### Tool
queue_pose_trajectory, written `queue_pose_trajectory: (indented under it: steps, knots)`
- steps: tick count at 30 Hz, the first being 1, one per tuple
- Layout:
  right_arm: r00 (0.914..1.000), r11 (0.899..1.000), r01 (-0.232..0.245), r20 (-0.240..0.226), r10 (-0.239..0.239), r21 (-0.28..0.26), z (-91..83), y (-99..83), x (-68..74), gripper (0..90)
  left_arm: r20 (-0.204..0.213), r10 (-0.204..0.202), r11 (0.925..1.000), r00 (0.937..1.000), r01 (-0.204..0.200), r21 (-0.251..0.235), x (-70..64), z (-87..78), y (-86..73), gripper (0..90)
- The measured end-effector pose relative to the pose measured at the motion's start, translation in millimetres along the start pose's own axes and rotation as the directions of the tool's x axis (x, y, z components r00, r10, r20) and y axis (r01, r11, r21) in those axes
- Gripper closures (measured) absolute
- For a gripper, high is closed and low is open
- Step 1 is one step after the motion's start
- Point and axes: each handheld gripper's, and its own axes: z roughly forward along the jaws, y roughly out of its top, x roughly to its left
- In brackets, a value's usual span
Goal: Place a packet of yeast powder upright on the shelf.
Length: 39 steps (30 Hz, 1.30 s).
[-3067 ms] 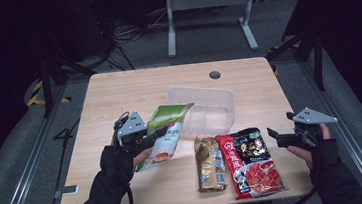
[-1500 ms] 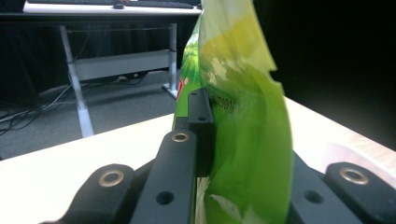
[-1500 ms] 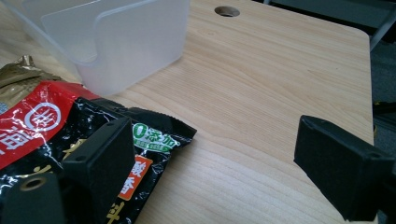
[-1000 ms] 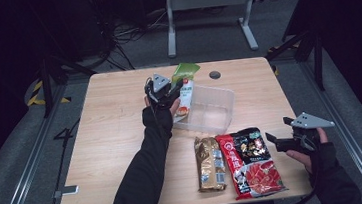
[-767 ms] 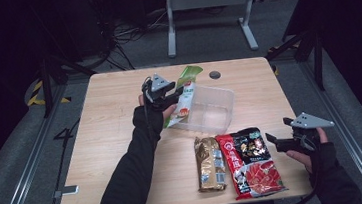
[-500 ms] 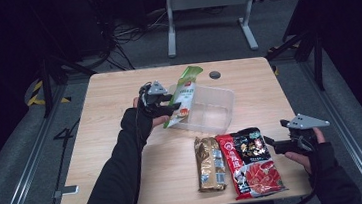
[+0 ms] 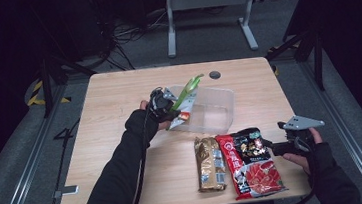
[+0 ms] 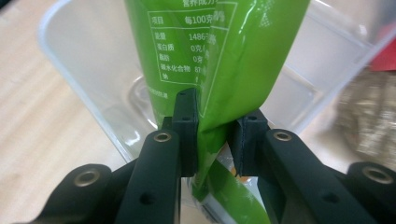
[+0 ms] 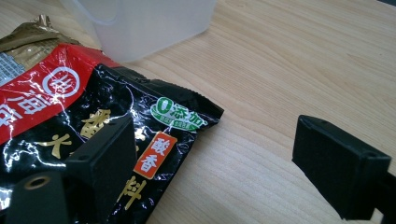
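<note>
Left claw clamped on green packet, now lowered over clear tub, right claw apart.

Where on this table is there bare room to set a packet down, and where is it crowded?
Bare wood lies left of the clear tub and along the table far edge. Crowded: the near right, where gold packet and red-black packet lie beside the right gripper.

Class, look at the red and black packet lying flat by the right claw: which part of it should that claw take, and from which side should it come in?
Probably the black top corner of the red and black packet, approached from the packet's right. The packet lies flat on the table, so only a thin edge fits between the jaws. That corner sits by the open right claw with bare wood beside it, while the gold packet touches its left edge.
</note>
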Motion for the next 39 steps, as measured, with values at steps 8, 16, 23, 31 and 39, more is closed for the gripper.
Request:
queue_pose_trajectory:
  steps: [8,16,23,31,39]
  knots:
    - [1.0000,1.000,0.004,0.001,-0.004,0.002,0.4,1.3,1.5,14.0,0.022,-0.009,0.9999,0.9997,0.009,-0.007,-16.9,-6.3,-8.4,72.2]
    - [1.0000,1.000,0.004,-0.002,-0.004,0.004,1.4,1.7,1.8,14.1,-0.011,-0.063,0.9925,0.9980,0.061,-0.106,-14.1,-10.2,11.6,27.6]
    - [1.0000,1.000,0.003,-0.009,-0.003,0.007,1.6,1.0,1.2,14.1,0.009,-0.110,0.9903,0.9938,0.111,-0.083,-3.5,10.6,37.6,19.3]
    - [0.9998,1.000,0.013,-0.014,-0.013,0.012,1.6,0.6,3.7,14.9,-0.074,-0.163,0.9850,0.9839,0.158,-0.070,-6.6,25.1,40.9,30.0]
    - [0.9995,0.999,0.027,-0.015,-0.027,0.029,3.6,2.4,8.1,14.4,-0.077,-0.203,0.9773,0.9760,0.198,-0.076,-3.0,24.3,37.6,62.0]
